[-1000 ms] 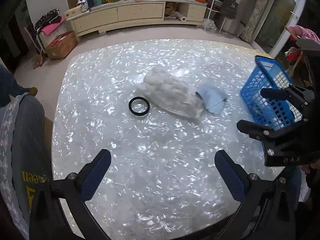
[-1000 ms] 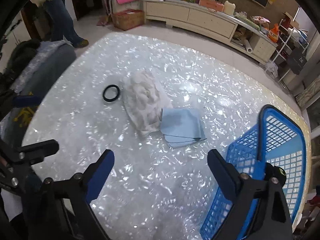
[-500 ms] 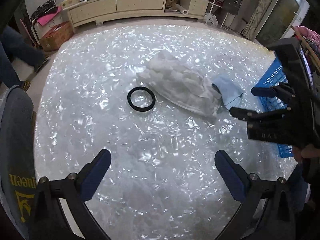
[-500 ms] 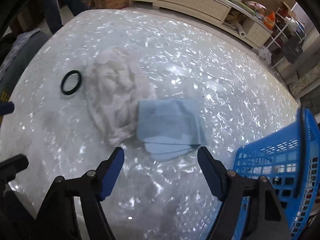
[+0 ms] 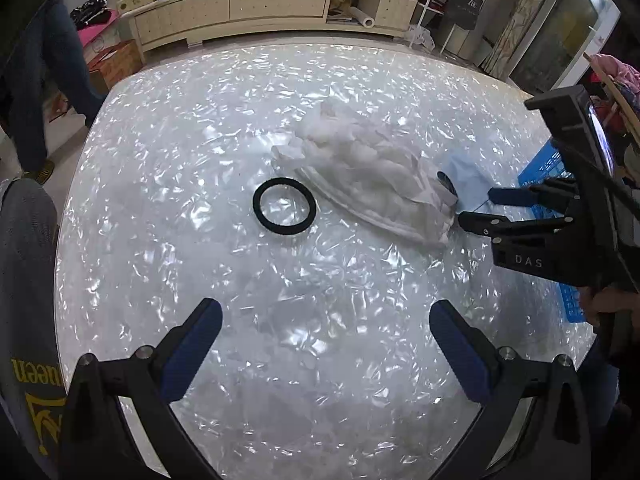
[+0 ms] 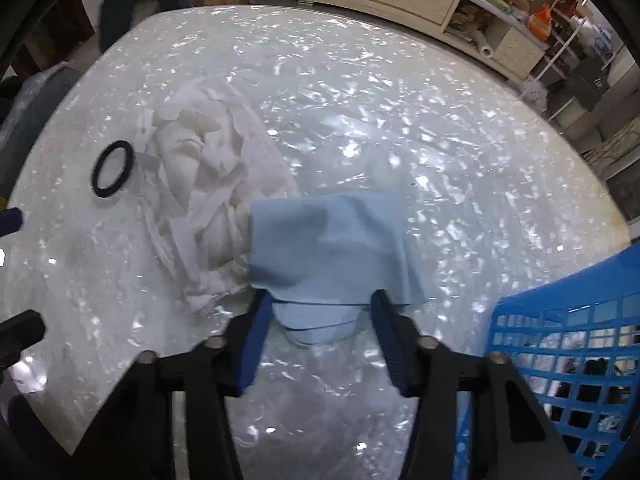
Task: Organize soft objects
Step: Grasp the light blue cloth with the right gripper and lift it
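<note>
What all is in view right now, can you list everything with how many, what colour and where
folded cloth: one, light blue, on the table beside the white bundle, its near edge between the right tongs' fingers
soft bundle: one, white, crumpled, mid-table, touching the blue cloth
ring: one, black, flat on the table, left of the bundle
basket: one, blue plastic mesh, at the table's right edge
table: one, shimmering white top
sideboard: one, cream, against the far wall, cluttered on top
left tongs: one pair, black with blue pads, wide open over bare table
right tongs: one pair, black with blue pads, straddling the blue cloth's edge, not closed
</note>
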`<state>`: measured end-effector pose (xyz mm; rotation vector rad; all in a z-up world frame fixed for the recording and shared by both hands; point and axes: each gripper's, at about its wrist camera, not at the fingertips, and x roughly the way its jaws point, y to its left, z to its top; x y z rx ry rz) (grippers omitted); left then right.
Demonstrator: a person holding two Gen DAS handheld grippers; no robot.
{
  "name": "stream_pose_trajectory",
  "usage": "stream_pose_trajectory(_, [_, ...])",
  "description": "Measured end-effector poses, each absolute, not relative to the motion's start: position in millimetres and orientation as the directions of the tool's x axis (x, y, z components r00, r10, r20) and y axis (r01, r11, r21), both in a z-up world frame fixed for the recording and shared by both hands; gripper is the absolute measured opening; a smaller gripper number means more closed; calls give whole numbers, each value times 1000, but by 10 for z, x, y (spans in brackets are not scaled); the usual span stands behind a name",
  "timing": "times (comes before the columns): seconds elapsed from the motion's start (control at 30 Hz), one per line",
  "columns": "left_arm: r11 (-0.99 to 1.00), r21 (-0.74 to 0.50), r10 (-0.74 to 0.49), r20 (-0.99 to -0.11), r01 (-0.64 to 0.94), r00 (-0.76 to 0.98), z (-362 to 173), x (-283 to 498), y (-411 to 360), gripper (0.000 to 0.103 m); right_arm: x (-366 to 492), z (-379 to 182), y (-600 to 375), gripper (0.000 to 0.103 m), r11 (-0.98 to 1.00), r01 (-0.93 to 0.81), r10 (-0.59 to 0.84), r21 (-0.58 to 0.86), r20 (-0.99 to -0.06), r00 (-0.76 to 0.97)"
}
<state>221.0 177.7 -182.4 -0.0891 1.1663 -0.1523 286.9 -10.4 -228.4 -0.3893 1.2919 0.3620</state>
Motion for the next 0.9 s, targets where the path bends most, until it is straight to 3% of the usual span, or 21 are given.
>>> stream_pose_trajectory(0.13, [986,-153,-169,-908,74,383,-1835,2194,1770,103,2891,-2271,-97,13,876,-480,71,-46,-972,223])
stream_pose_trajectory(0.27, [985,-156,-170,-908,68,383,-1828,2155,1801,103,2865,-2275,-80,5,875,-482,73,-50,-970,233])
stream_pose_trajectory(0.9, [984,-148,-174,-903,96,392,-1641,2191,1667,103,2444,-1694,-416,4,875,-484,139,-14,-950,279])
